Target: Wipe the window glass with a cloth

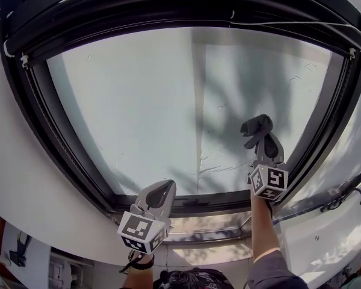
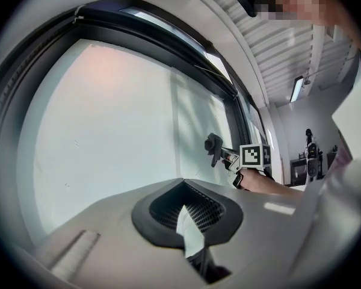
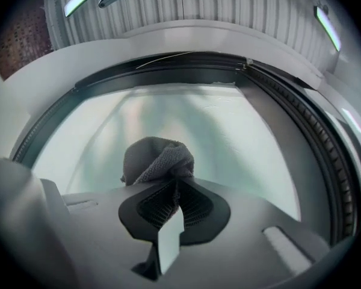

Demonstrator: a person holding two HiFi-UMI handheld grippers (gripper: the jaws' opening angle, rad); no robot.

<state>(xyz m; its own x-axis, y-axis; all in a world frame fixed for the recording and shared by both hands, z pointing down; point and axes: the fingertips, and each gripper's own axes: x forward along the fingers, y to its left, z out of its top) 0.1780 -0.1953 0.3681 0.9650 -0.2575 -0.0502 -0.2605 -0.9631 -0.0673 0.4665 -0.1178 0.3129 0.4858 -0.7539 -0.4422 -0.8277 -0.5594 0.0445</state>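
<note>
R tongs [image 1: 260, 142] clamped on cloth [image 1: 257, 127], wad at window glass [image 1: 138, 107] near lower-right corner. L tongs [image 1: 161, 191] together, empty, by bottom edge. We reckon: press wad flat, overlap strokes toward left edge, hit streaks [image 1: 219, 168], no hard tips on glass.

cloth [image 3: 158, 160]: lower part hidden between the jaws of the right hand-held gripper [image 3: 170, 192]; only the bunched top shows.
cloth and window glass [image 1: 168, 101]: contact too small to judge at mid-right of the left gripper view.
window frame [image 1: 60, 155]: cut off by the head view's upper and right edges.
right forearm [image 1: 262, 233]: runs off that view's bottom edge.
dark shape [image 2: 310, 155]: right of the left gripper view, too small to identify.
beyond the glass: only blurred grey shadows.
</note>
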